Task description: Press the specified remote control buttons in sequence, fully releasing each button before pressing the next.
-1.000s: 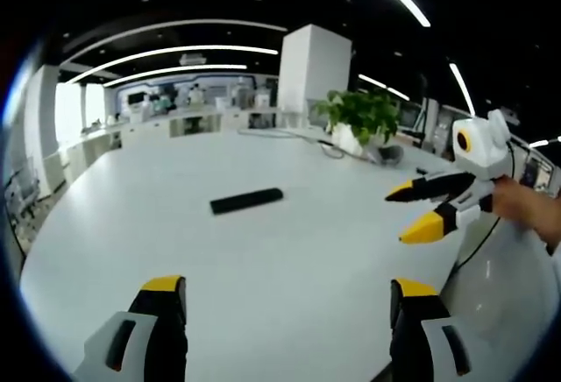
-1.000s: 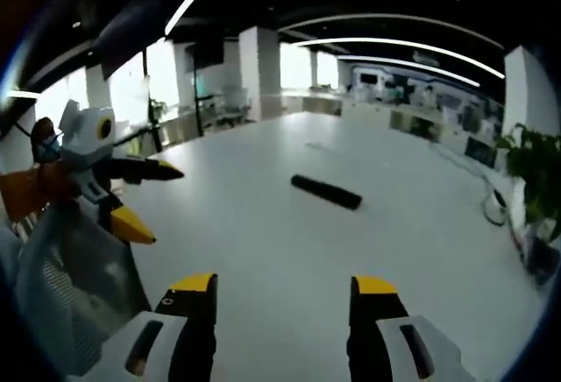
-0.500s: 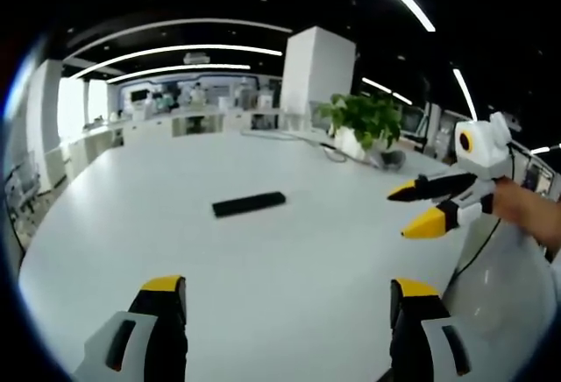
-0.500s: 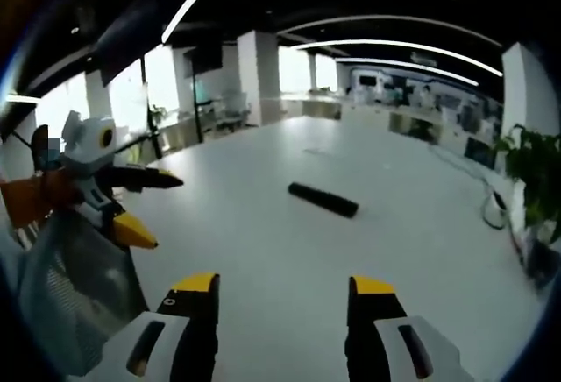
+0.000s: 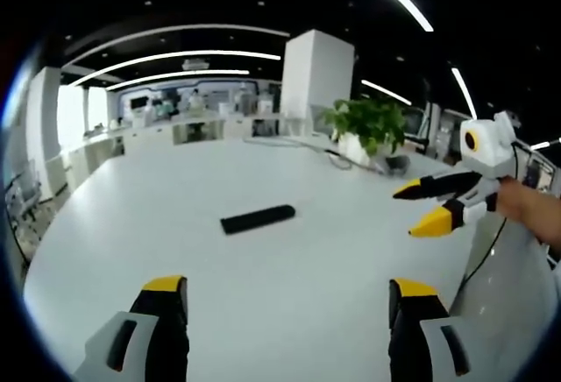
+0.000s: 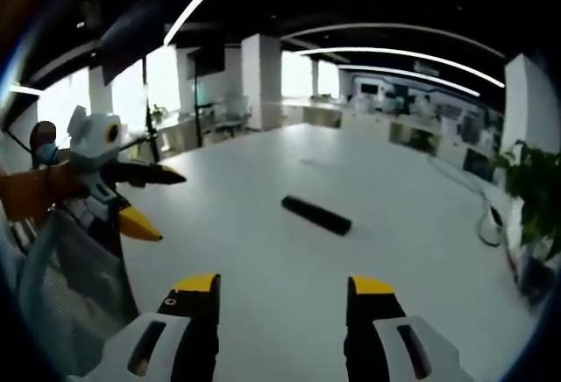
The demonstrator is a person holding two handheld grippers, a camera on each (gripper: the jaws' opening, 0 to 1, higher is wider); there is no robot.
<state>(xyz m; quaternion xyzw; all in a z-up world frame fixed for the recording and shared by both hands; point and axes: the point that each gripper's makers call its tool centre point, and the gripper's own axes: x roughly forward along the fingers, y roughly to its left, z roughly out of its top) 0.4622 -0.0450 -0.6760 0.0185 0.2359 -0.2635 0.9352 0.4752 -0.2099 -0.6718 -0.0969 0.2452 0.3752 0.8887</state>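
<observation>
A black remote control point(image 5: 258, 219) lies flat on the big white table point(image 5: 175, 189); in the right gripper view the remote control point(image 6: 316, 215) sits ahead, slightly above centre. My left gripper point(image 5: 285, 299) is open and held well short of the remote, nothing between its jaws. My right gripper point(image 6: 282, 293) is open too, also short of the remote. The right gripper point(image 5: 434, 207) enters the left gripper view from the right, held by a hand. In the right gripper view, the left gripper point(image 6: 140, 198) comes in from the left, jaws apart.
A potted green plant point(image 5: 361, 119) stands on the far part of the table beside a cable point(image 5: 298, 141). A mesh chair back point(image 6: 61, 286) stands at the table's near left edge in the right gripper view. Desks and pillars lie beyond.
Both views have shifted slightly as the hands moved; the remote appears a little lower and closer in each. Both grippers remain open.
</observation>
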